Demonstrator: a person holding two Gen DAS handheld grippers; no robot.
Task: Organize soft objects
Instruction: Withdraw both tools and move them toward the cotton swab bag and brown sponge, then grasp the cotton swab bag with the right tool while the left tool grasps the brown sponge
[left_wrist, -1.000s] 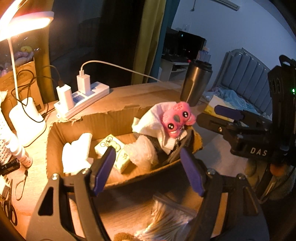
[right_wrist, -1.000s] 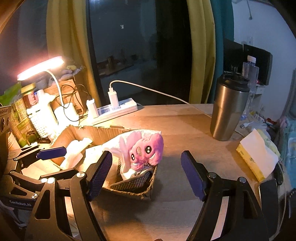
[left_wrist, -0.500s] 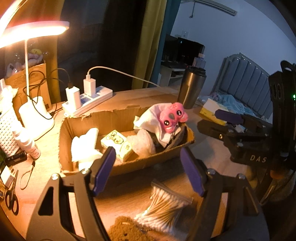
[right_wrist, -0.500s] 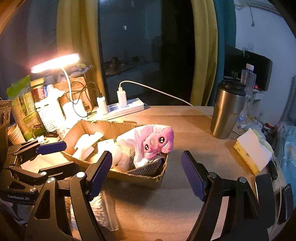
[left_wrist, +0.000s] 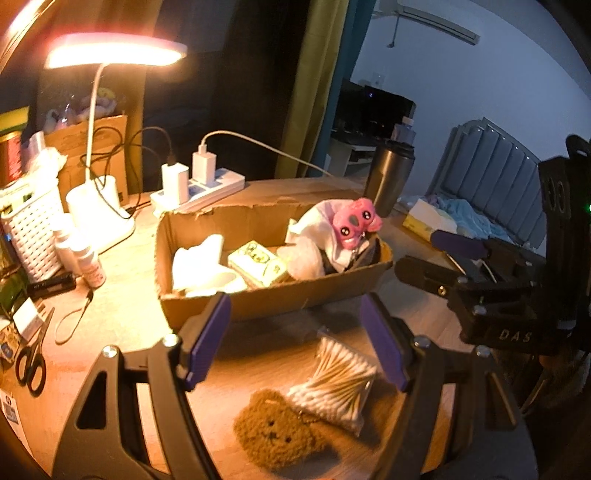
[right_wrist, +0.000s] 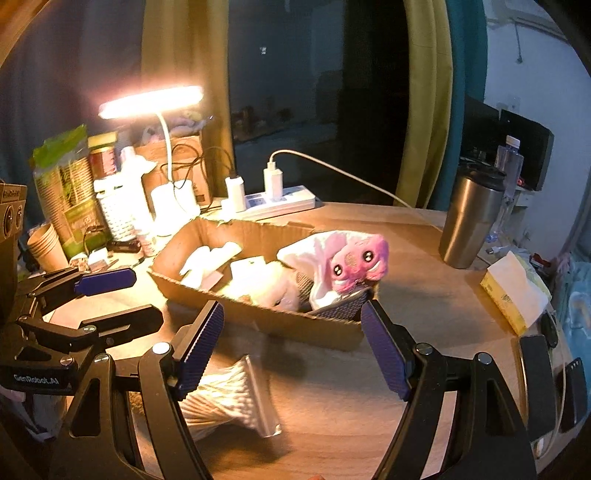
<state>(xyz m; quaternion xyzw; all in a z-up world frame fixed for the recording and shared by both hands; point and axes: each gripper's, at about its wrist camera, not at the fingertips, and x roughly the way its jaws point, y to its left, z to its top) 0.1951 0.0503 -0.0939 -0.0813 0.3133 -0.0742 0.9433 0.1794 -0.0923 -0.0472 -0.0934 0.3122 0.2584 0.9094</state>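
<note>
A cardboard box (left_wrist: 258, 221) (right_wrist: 280, 323) on the wooden table holds white soft items, a small yellow pack (left_wrist: 258, 262) and a pink plush toy (left_wrist: 356, 221) (right_wrist: 356, 264) at its right end. In front of the box lie a bag of cotton swabs (left_wrist: 340, 384) (right_wrist: 229, 402) and a brown fuzzy bear pouch (left_wrist: 275, 435). My left gripper (left_wrist: 295, 339) is open and empty, above the swabs. My right gripper (right_wrist: 291, 347) is open and empty, in front of the box, and shows at the right of the left wrist view (left_wrist: 461, 258).
A lit desk lamp (left_wrist: 99, 210), power strip with chargers (left_wrist: 199, 188), steel tumbler (left_wrist: 388, 177) (right_wrist: 472, 218), tissue box (right_wrist: 513, 295), white basket (left_wrist: 31, 229), small bottles (left_wrist: 90, 262) and scissors (left_wrist: 33, 358) stand around the box. A bed (left_wrist: 491, 177) lies beyond the table.
Both grippers have pulled back and up from the box, still open. The cotton swab bag and brown pouch have come into view in front of the box.
</note>
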